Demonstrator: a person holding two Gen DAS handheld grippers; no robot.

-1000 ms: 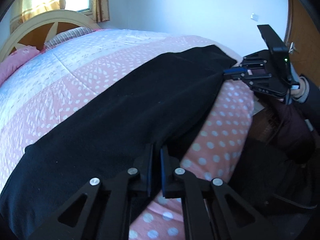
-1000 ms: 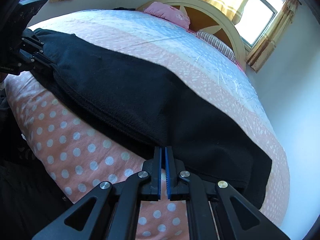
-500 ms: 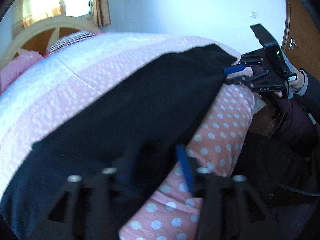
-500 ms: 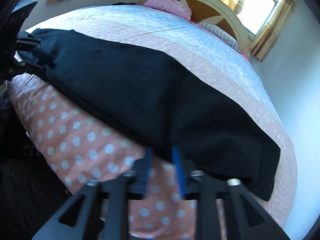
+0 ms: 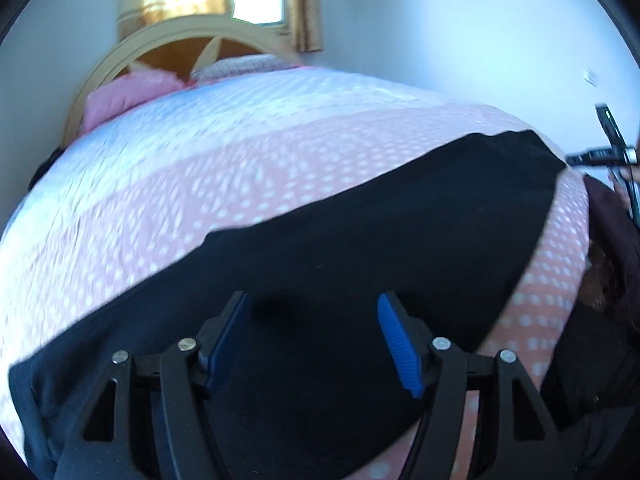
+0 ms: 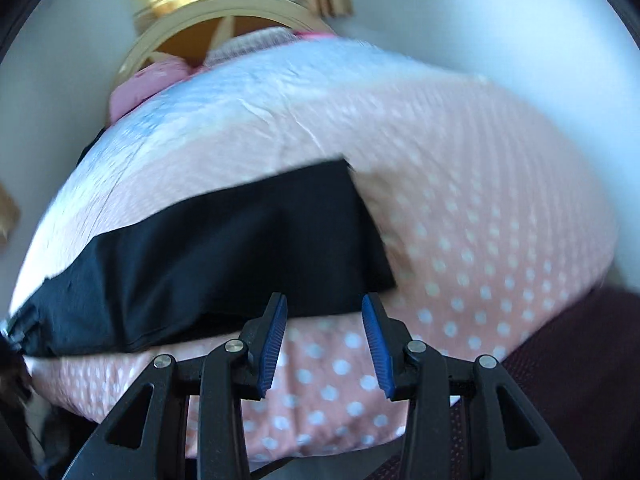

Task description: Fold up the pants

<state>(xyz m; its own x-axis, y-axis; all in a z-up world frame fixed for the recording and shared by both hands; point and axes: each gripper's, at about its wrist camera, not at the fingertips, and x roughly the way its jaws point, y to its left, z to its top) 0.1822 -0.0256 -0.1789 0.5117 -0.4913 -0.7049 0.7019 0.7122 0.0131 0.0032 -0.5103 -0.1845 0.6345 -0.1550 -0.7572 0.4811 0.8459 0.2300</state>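
Across the middle of both frames the black pants (image 5: 360, 248) lie flat on the dotted bed (image 5: 240, 152). I hold my left hand-held gripper (image 5: 314, 336) wide above them. My right hand-held gripper (image 6: 324, 338) gapes wide, empty, at their near edge.

We only get the pants' (image 6: 224, 256) right end; their left end runs off frame. Bedspread (image 5: 224, 168) around pants motion-blurred. Right gripper (image 5: 600, 157) mostly cropped, state unreadable.
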